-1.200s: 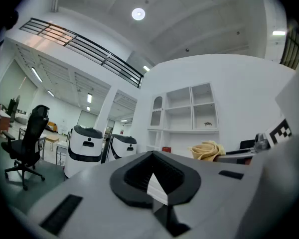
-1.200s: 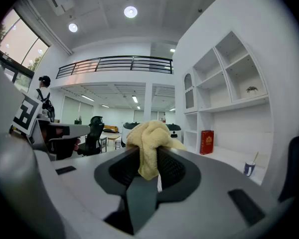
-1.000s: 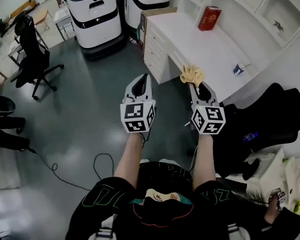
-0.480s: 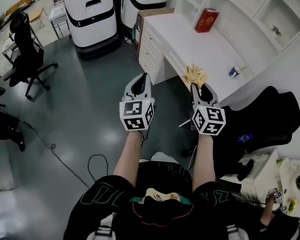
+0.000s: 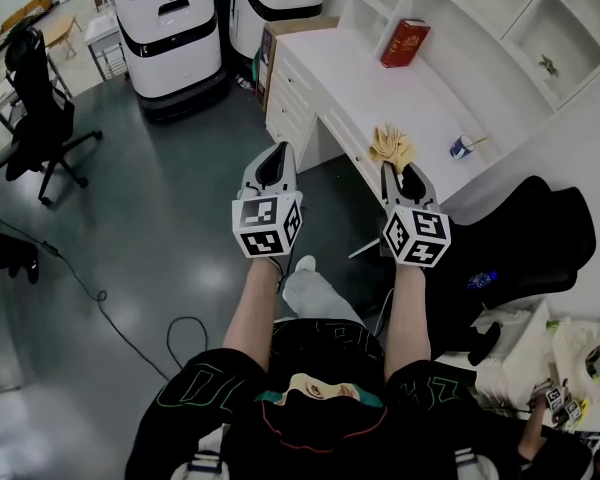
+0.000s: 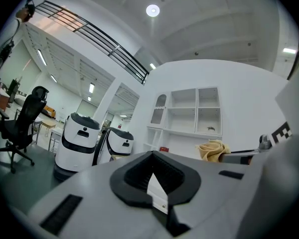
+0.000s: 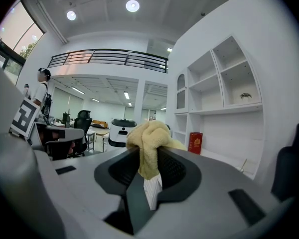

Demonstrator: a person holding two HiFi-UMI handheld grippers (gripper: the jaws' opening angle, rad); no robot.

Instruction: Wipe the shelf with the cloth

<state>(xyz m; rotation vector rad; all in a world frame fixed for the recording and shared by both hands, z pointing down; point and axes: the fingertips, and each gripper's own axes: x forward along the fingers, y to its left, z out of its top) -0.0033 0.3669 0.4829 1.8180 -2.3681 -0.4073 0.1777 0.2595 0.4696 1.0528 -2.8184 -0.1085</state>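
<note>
The counter (image 5: 380, 93) runs diagonally ahead of you, and its near edge lies just in front of your right hand-held gripper (image 5: 404, 175). A broad stretch of white top lies between that edge and the shelf (image 5: 500, 13), whose open compartments rise along the counter's far side. A red box (image 5: 404, 43) leans at the back of the counter near the shelf, and a small blue and white cup (image 5: 461, 148) stands to the right, near the cloth. A black chair (image 5: 540, 243) crowds your right side, just beside the right arm. To your left the grey floor (image 5: 160, 218) is open as far as the two white robots (image 5: 170, 28) and the black office chair (image 5: 35, 103).

Your right hand-held gripper is clamped on the yellow cloth (image 5: 390, 146), which bunches above its jaw tips and hangs over the counter's near edge, well apart from the shelf. Your left hand-held gripper (image 5: 277, 160) hovers over the floor, off the counter's left end, with its jaws together and nothing between them.
</note>
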